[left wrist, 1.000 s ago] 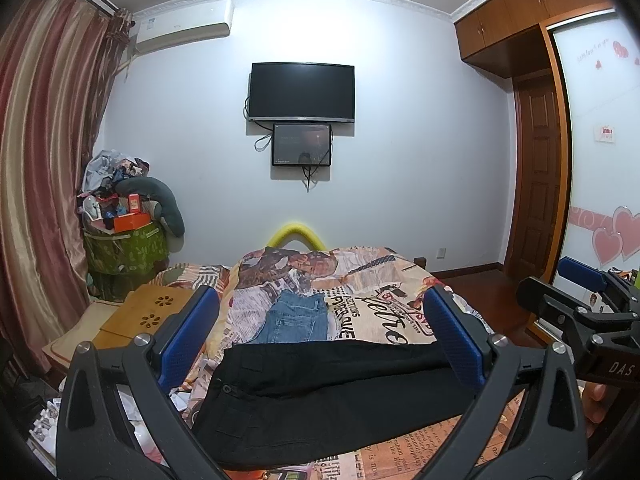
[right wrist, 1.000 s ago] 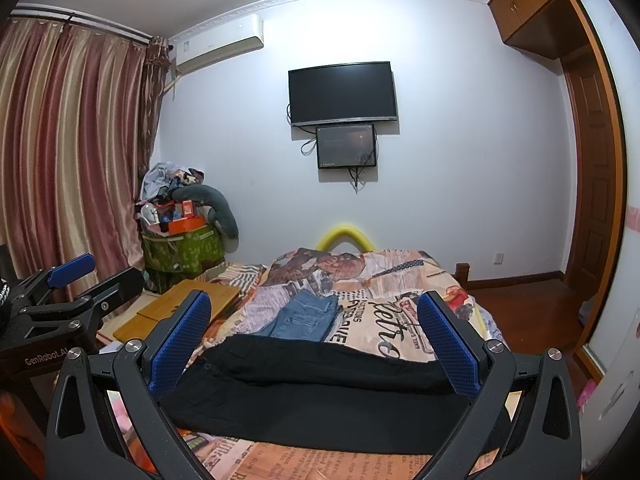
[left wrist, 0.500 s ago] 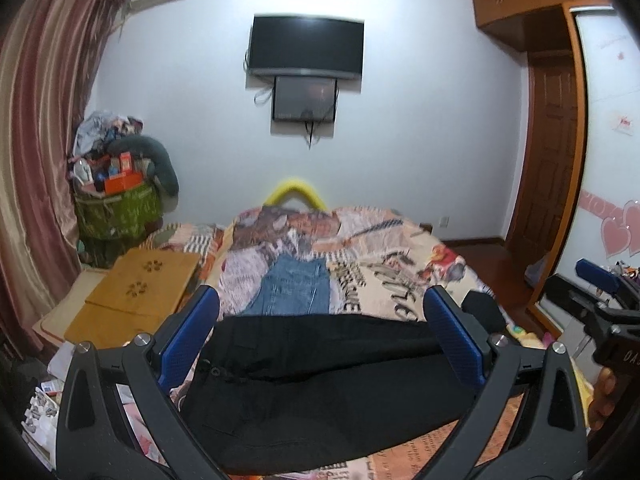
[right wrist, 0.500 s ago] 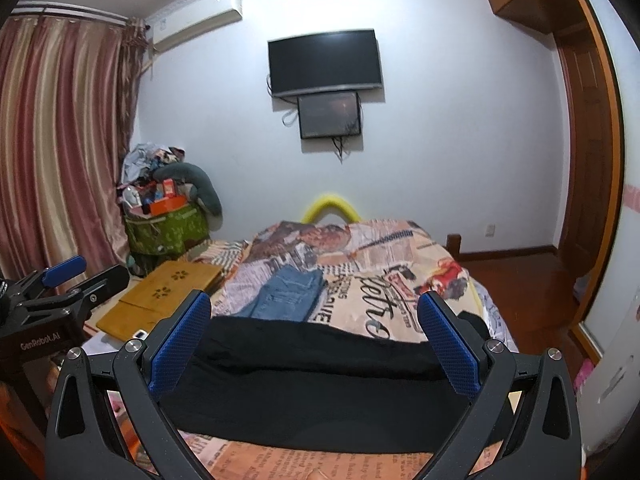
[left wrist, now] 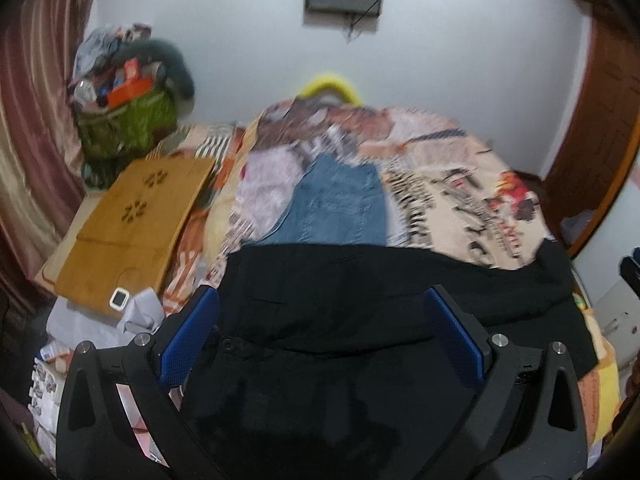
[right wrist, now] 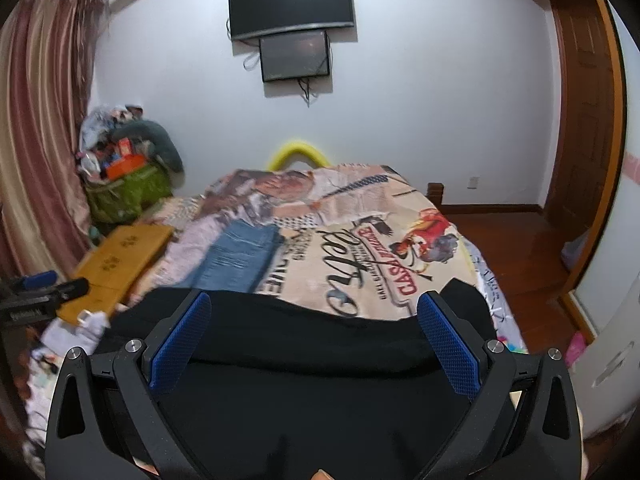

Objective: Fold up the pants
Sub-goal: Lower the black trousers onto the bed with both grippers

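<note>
1. The black pants (left wrist: 360, 320) lie across the near end of the bed (right wrist: 400, 248), one end drooping over the bed's right edge.
2. Folded jeans (left wrist: 340, 208) lie just beyond the pants.
3. Left gripper (left wrist: 322, 332) and right gripper (right wrist: 316, 334) hang over the pants, both spread wide, holding nothing.

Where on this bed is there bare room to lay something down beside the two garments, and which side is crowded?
The printed bedspread is bare to the right of the folded jeans and beyond the black pants, up to the yellow cushion. The bed's left edge is crowded: wooden lap desk, papers, green bag.
</note>
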Motion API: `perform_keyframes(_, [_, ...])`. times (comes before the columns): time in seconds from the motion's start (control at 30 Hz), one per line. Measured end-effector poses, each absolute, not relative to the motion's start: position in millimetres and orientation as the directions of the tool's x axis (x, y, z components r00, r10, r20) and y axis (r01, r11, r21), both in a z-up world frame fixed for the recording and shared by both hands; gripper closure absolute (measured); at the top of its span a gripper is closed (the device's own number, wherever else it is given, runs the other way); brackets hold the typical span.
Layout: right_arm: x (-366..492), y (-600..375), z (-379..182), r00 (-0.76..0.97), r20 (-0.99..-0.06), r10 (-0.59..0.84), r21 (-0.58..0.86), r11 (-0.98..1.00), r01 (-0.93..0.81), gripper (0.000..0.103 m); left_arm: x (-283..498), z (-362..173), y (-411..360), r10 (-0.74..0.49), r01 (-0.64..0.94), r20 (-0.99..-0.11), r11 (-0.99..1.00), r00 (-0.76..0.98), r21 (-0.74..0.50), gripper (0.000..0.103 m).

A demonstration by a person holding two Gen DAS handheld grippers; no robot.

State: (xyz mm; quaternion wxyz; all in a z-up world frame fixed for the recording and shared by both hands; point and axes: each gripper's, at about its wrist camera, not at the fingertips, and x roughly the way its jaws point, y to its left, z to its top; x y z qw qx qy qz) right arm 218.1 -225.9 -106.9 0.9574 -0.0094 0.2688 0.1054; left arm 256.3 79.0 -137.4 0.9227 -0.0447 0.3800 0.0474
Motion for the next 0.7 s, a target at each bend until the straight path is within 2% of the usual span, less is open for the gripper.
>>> perform_keyframes(0.13, [248, -225, -125, 0.806, -0.560, 0.192, -0.016, 0.970, -0.242, 0.001, 289, -167, 98, 0.103, -0.152, -0.753, 0.988, 0.649, 0.004, 0.000])
perform_keyframes(0.33, [293, -223, -156, 0.727, -0.654, 0.210, -0.045, 0.948, -0.314, 0.001, 330, -206, 125, 0.110, -0.179, -0.808, 0.984, 0.579, 0.006, 0.000])
perform_keyframes(0.47, [319, -215, -176, 0.676, -0.705, 0.215, -0.069, 0.928, -0.366, 0.001, 358, -230, 138, 0.179, -0.204, -0.835, 0.976, 0.520, 0.082, 0.000])
perform_keyframes(0.6, [347, -207, -196, 0.639, -0.745, 0.191, -0.110, 0.910, -0.400, 0.002, 383, -251, 158, 0.165, -0.204, -0.863, 0.976, 0.477, 0.074, 0.000])
perform_keyframes(0.7, [368, -204, -211, 0.588, -0.781, 0.210, -0.086, 0.896, -0.435, 0.004, 400, -270, 177, 0.102, -0.204, -0.898, 0.979, 0.429, 0.014, 0.010])
